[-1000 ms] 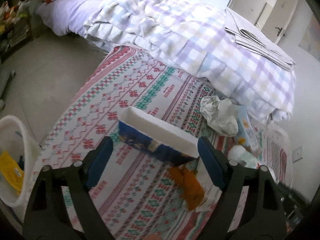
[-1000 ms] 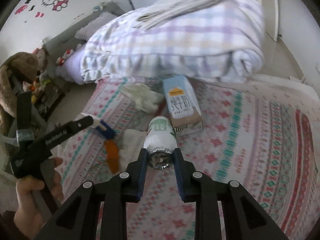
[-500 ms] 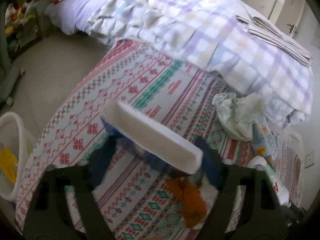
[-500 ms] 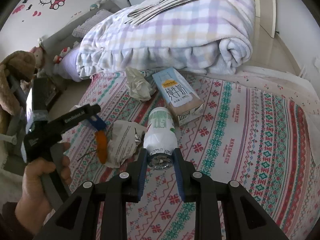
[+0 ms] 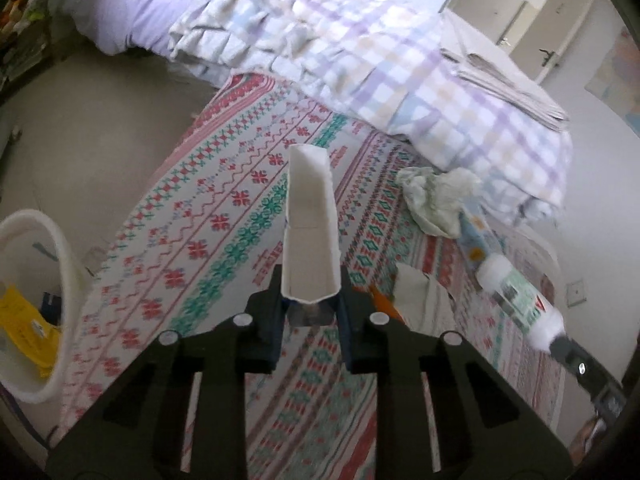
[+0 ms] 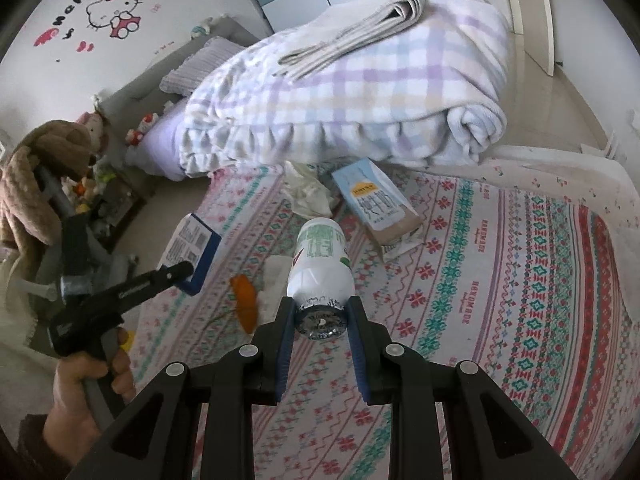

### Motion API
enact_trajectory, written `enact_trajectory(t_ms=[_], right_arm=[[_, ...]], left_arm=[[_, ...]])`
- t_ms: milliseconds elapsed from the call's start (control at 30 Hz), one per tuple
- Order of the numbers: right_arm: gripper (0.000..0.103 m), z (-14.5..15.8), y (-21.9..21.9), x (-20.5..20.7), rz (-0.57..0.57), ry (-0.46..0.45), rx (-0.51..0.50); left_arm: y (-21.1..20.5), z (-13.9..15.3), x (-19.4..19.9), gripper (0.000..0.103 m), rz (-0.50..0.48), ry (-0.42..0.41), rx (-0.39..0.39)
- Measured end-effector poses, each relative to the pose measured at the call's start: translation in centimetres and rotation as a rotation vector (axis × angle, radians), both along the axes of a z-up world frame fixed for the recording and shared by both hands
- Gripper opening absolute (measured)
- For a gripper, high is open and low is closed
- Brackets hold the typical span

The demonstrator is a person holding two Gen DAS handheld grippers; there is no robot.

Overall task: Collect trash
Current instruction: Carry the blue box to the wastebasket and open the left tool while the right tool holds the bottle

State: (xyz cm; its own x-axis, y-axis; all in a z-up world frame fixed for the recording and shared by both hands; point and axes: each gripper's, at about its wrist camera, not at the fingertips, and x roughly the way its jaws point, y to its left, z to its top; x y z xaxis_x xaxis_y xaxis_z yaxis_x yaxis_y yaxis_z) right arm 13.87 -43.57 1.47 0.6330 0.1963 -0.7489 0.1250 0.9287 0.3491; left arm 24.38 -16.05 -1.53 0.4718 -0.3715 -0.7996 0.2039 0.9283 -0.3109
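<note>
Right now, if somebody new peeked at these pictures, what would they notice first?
Probably the two grippers, each clamped on a piece of trash: the left gripper has just closed on a blue and white carton, and the right gripper grips a white plastic bottle by its neck. Behind them, a big checked blanket is piled on the bed, and a white trash bin waits on the floor at left.
</note>
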Motion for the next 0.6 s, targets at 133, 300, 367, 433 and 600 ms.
enact_trajectory(t_ms=[133, 300, 367, 433, 600], right_arm=[[0.027, 0.8, 0.7, -0.7, 0.015, -0.005, 0.012], [0.027, 1.2, 2.3, -1.4, 0.038, 0.007, 0.005], [0.027, 1.2, 3.0, -1.4, 0.045, 0.012, 0.008], [0.027, 1.2, 4.0, -1.4, 0.055, 0.016, 0.013], [0.027, 1.2, 6.7, -0.7, 0.09, 0.018, 0.012]], left_arm=[[1.9, 1.2, -1.5, 0.024, -0.017, -0.005, -0.006], [4.8, 1.8, -2.7, 0.024, -0.009, -0.004, -0.002], [6.1, 2.1, -3.3, 0.024, -0.001, -0.007, 0.002], [7.2, 2.1, -3.7, 0.024, 0.008, -0.01, 0.012], [9.9, 2.2, -4.4, 0.024, 0.031, -0.011, 0.032]])
